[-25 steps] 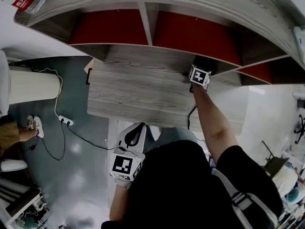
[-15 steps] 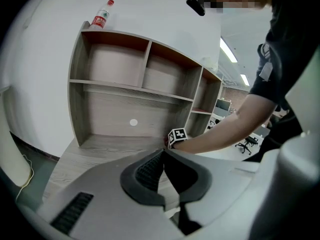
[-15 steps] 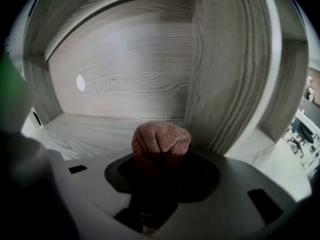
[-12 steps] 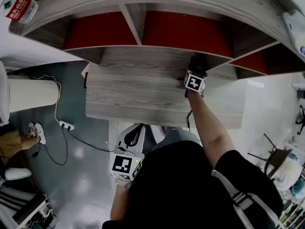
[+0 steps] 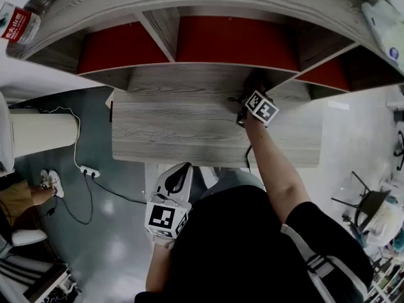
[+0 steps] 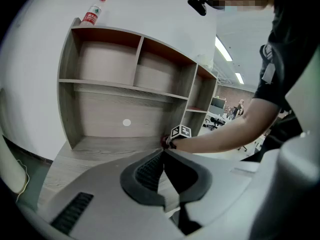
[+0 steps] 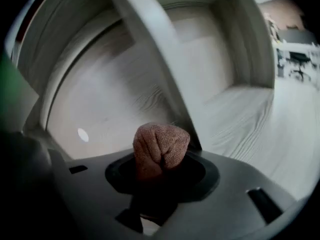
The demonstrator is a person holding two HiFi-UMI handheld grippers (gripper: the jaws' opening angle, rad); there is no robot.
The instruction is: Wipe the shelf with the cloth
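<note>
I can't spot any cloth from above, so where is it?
The cloth is bunched in the right tongs, seen in the right gripper view, by the upright divider of the shelf.

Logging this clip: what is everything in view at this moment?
Shelf unit: one, grey wood grain, red inside upper compartments, before the person.
Cloth: one, reddish-brown, bunched in the right gripper.
Bottle: one, clear, red label, shelf top, left end.
Packet: one, white, shelf top, right end.
Power strip: one, white, floor at left.
Right gripper: one, shut on cloth, in the lower compartment.
Left gripper: one, shut, empty, low by the person's body.
</note>
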